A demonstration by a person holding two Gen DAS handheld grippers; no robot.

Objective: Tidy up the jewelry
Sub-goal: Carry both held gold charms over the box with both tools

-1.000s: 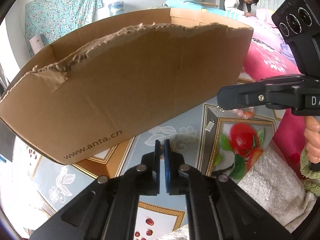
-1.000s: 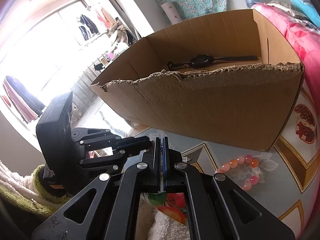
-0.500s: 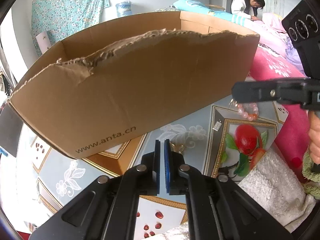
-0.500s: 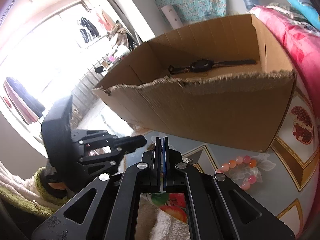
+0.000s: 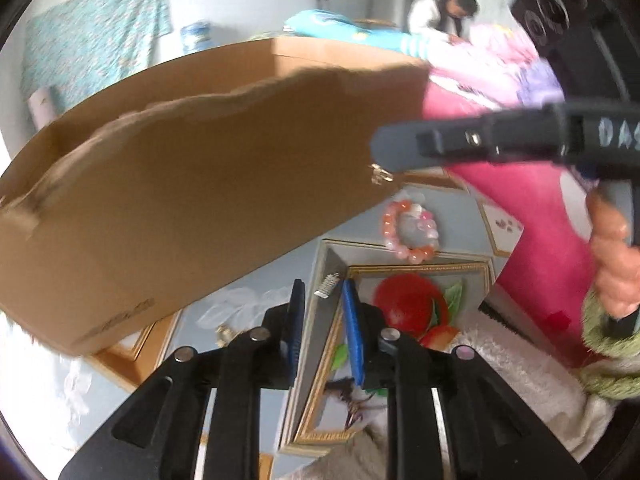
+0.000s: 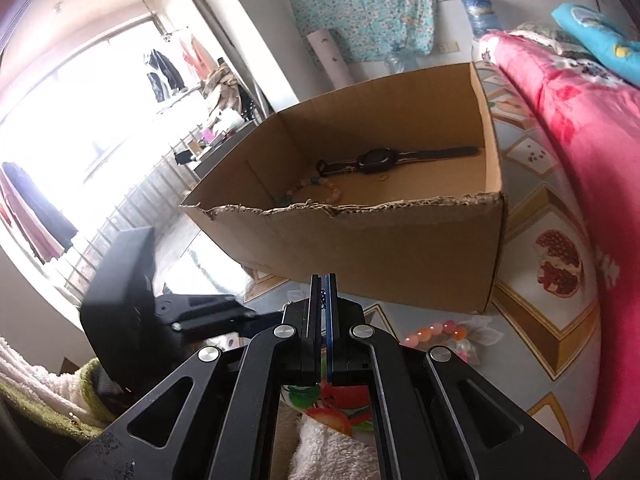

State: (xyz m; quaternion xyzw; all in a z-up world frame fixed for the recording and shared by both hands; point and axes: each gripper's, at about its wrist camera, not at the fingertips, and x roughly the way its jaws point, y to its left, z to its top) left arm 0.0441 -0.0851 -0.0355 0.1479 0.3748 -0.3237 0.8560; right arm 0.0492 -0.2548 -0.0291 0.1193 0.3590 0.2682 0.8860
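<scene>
An open cardboard box (image 5: 200,200) stands on the patterned tablecloth. Inside it lie a black watch (image 6: 384,158) and a pale bead bracelet (image 6: 316,192). In front of the box a pink bead bracelet (image 5: 408,232) rests on the cloth, apart from both grippers. My left gripper (image 5: 322,300) hovers low over the cloth. Its jaws are opening, with nothing between them. A small silver comb clip (image 5: 327,286) lies on the cloth beyond its tips. My right gripper (image 5: 376,152) is shut on a small metal trinket (image 5: 378,174) that dangles from its tips near the box front.
A small gold piece (image 5: 224,334) and a dark tangled item (image 5: 352,396) lie on the cloth near my left gripper. A white towel (image 5: 520,368) covers the near right. A pink quilt (image 5: 532,200) rises on the right. A person (image 5: 440,16) sits far behind.
The left jaws have parted from shut. The left view has swung so the pink bracelet sits nearer the middle. The right view now looks further into the box.
</scene>
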